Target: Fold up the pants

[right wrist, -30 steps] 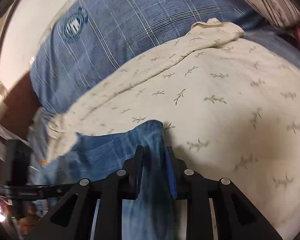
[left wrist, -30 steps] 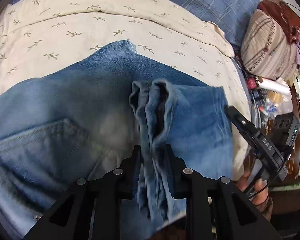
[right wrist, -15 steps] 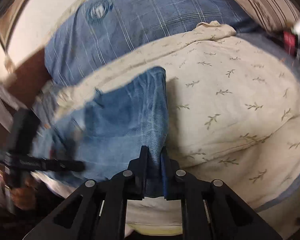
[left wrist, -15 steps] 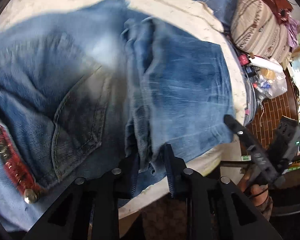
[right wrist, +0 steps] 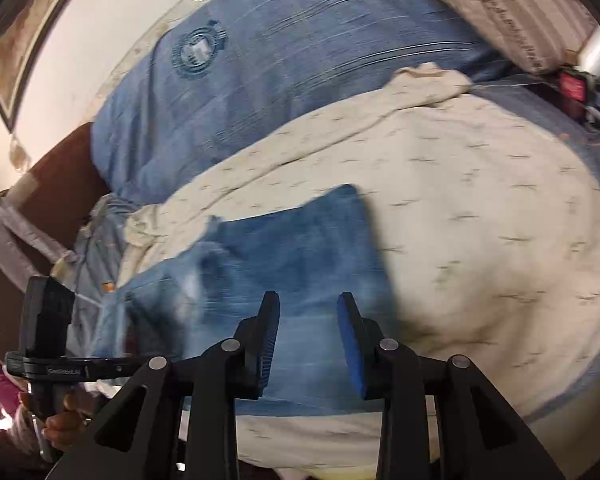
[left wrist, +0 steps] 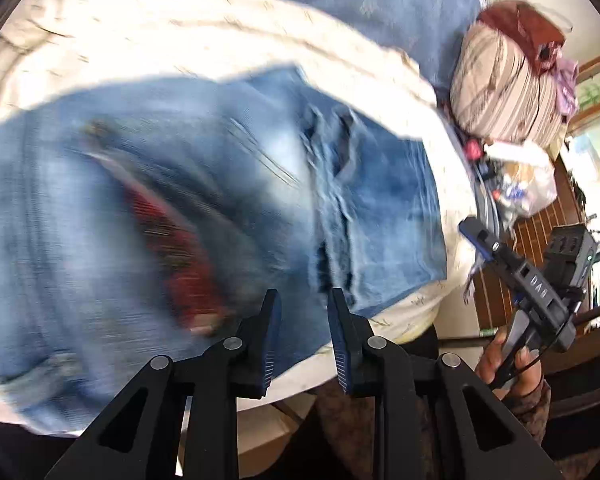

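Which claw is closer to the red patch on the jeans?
Left. The left claw hangs just beside the red patch; the right claw is over plain denim at the jeans' other side.

- the jeans (left wrist: 160, 200) at left of the left wrist view are smeared by motion blur; the red patch (left wrist: 180, 264) there is unreadable
- the cream sheet (right wrist: 480, 240) print is streaked in the right wrist view
- lower frame edges cut off both gripper bodies

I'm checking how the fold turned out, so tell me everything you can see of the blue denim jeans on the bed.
The faded blue denim jeans lie folded on the cream leaf-print bedspread, near its front edge. The leg hems rest bunched on top, beside a stitched back pocket and a blurred red patch. Nothing grips them: the left gripper and the opening right gripper hover over them with bare pads.
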Available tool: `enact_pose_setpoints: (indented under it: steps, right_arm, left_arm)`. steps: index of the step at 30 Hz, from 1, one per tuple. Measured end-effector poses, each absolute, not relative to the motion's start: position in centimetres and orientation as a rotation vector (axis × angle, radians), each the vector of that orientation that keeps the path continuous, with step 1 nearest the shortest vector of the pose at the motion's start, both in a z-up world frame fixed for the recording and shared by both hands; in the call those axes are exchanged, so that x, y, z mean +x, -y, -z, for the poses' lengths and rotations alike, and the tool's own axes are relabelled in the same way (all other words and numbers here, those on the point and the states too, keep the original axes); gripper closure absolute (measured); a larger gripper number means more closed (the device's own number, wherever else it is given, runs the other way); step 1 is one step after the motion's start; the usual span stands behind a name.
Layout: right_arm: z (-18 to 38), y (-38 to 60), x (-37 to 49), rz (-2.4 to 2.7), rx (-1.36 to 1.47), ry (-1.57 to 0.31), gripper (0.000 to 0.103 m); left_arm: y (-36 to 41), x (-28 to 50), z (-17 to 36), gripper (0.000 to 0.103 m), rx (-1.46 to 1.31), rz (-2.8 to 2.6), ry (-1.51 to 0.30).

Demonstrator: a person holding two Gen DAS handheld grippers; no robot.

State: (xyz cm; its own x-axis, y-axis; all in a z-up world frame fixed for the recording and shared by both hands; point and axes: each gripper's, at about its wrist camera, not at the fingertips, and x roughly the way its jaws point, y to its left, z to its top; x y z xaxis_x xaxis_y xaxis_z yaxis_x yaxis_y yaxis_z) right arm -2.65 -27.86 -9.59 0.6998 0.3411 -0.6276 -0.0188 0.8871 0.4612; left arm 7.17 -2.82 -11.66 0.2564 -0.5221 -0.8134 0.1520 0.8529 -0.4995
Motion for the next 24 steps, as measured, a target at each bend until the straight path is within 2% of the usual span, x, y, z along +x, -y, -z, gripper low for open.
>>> enact_pose_setpoints:
  steps: [10,13,15,17,19,20,24]
  right_arm:
    - [8.4,19.6,3.0,-0.348,0.381,-0.773,0.067]
    - [9.0,18.2,5.2,-0.324,0.343,-0.769,0.062]
    - [10.1,16.5,6.1,-0.328,0.332,-0.842,0.062]
    - [10.0,14.9,5.3,-0.413,0.331,-0.848,0.061]
    - [9.5,12.5,3.8,-0.503,0.26,-0.851,0.05]
    - [9.2,10.9,2.7,-0.541,0.204,-0.856,0.047]
    - [8.1,5.4,-1.2,-0.607,-0.025,-0.806,0.044]
  left_arm:
    - [-9.1,5.2,6.5,0.074,-0.464,0.293,-1.039]
    - [-11.8,4.6,6.7,0.074,-0.53,0.257,-1.032]
    - [-13.3,4.0,7.1,0.073,-0.548,0.247,-1.028]
    - [-14.4,3.8,7.5,0.062,-0.55,0.248,-1.021]
    - [-15.7,4.1,8.3,0.054,-0.578,0.267,-1.027]
    - [-16.3,4.6,8.8,0.054,-0.601,0.27,-1.034]
    - [-17.3,7.6,11.8,0.054,-0.739,0.318,-1.072]
